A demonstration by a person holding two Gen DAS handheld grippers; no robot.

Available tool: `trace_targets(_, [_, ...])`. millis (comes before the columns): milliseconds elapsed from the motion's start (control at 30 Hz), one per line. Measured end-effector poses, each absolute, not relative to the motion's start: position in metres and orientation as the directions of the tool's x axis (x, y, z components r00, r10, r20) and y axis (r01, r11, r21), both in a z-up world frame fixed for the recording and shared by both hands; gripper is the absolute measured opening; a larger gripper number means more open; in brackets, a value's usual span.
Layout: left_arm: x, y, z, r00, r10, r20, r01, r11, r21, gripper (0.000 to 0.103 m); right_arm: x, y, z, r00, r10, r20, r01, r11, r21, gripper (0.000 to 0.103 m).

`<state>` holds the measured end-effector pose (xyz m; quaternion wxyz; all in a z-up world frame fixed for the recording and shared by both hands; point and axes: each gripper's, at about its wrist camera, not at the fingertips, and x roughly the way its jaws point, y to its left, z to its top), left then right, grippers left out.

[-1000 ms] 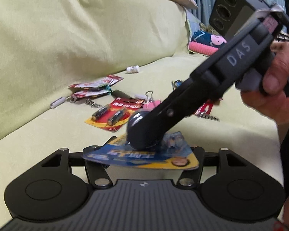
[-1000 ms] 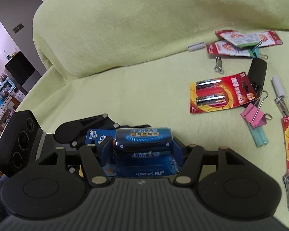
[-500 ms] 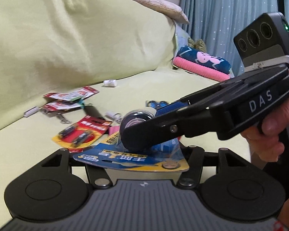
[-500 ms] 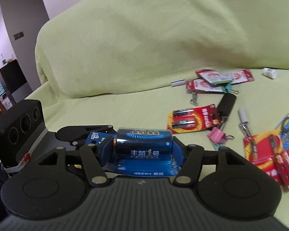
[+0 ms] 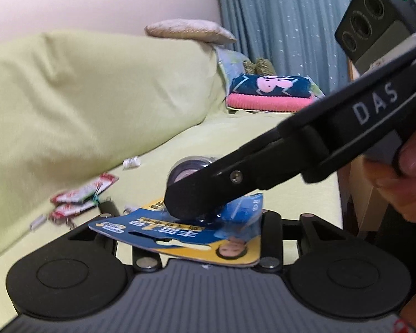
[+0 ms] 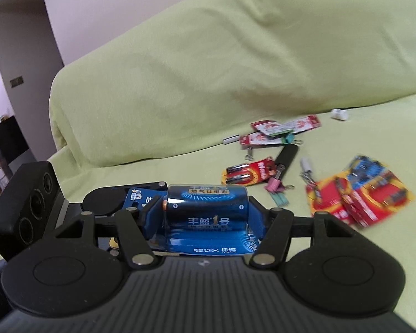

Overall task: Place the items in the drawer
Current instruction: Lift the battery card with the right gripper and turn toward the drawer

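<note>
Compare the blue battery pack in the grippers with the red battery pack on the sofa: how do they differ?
The blue battery pack holds one fat cell; the red battery pack holds two slim ones. The blue pack is lifted, clamped in the right gripper; the red pack lies flat on the sofa cover. Both are carded blister packs.

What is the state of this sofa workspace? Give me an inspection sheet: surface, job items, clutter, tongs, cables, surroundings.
Surface: green-covered sofa seat, items scattered.
Job's things: blue battery pack, held clear of the seat; drawer not seen.
Clutter: red battery card, pink binder clip, red packs, blurred.
Tongs: right tongs shut on the battery pack; left tongs at the card's edge, grip unclear.
Cables: nothing seen.
Surroundings: blue curtain, folded towels at the sofa's end.
</note>
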<state>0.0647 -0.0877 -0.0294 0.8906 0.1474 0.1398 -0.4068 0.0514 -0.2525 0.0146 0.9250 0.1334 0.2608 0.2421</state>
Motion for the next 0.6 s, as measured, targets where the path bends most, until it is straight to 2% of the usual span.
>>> trace_targets(400, [-0.027, -0.164, -0.001, 0.583, -0.748, -0.317, 0.809, 0.572, 0.139, 0.047, -0.056, -0.32, 0.054, 0.843, 0.352, -0.407, -0.233, 0.921, 0.313, 0.06])
trace_targets(600, [-0.058, -0.192, 0.013, 0.563, -0.764, -0.317, 0.824, 0.55, 0.137, 0.047, -0.091, -0.349, 0.065, 0.864, 0.317, -0.392, -0.199, 0.929, 0.313, 0.06])
